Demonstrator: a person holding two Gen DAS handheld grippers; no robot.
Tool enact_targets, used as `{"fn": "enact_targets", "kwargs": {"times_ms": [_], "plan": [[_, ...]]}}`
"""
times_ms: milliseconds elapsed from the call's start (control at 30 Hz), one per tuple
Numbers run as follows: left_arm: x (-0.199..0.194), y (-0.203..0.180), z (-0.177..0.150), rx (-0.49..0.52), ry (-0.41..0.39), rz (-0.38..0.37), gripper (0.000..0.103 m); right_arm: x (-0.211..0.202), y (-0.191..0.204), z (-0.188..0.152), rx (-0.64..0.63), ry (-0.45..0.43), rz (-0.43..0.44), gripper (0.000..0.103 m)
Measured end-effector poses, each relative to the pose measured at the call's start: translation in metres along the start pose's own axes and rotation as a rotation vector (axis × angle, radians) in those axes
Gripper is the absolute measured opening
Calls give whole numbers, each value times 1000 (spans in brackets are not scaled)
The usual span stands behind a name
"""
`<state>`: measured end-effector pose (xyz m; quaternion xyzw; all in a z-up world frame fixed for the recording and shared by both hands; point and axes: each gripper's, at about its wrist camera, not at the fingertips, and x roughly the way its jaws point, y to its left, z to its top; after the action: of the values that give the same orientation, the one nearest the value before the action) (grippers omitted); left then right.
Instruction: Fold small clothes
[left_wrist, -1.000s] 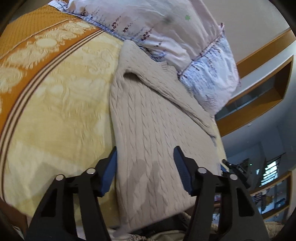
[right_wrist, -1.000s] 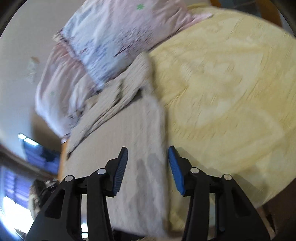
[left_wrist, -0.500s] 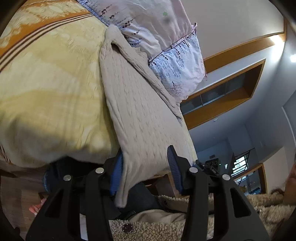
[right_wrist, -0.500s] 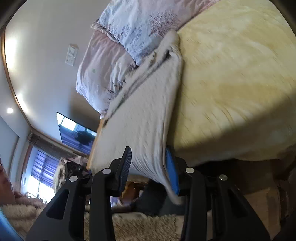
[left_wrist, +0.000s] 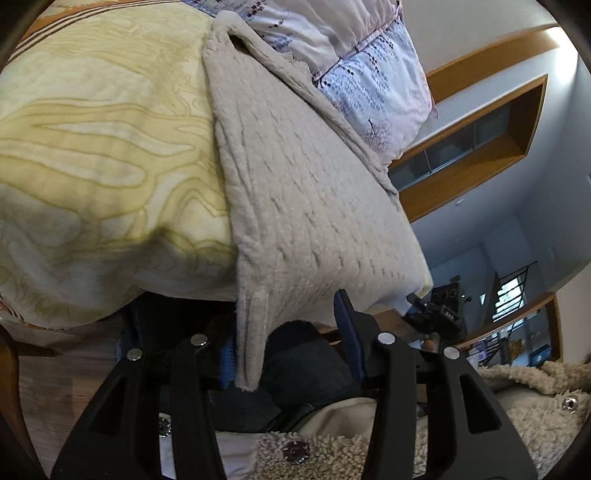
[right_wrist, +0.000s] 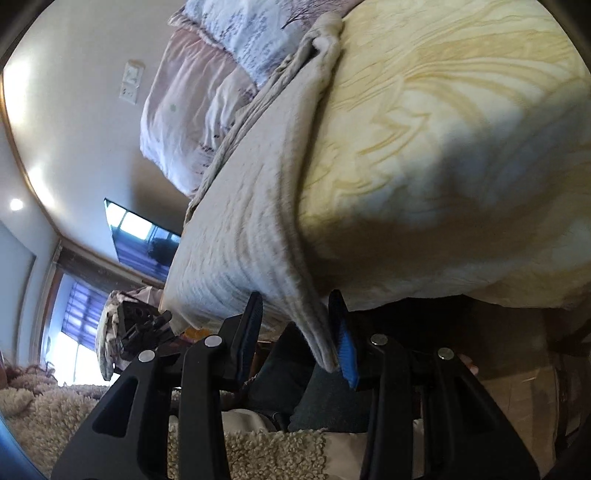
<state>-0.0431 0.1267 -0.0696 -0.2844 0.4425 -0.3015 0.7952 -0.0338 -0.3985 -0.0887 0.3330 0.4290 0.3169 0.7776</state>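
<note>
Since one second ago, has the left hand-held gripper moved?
Yes. The left hand-held gripper drew back from over the bed to the sweater hem at its edge.

Black fingers (left_wrist: 207, 373) — blue pads, silver screws — cream fleece jacket (left_wrist: 532, 410).

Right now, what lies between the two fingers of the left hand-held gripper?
In the left wrist view, the hanging corner of the beige sweater lies between them, against the left finger.
</note>
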Motion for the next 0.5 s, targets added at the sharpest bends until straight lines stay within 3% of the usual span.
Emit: {"fn": "enact_targets", "kwargs": {"times_ms": [67,167,300,500], "plan": [[0,-2,-1,13,9,-3,27,0,7,-2,-31,14,20,11],[-3,-5,0,32,15,-9,11,-8,20,-2,-79,-4,58,9],[-19,-16,4,88,-10,-28,8,-23,42,7,-143,-75,72,8],[-47,-27,29,104,-120,-50,7,-44,82,31,-256,-251,17,8]]}}
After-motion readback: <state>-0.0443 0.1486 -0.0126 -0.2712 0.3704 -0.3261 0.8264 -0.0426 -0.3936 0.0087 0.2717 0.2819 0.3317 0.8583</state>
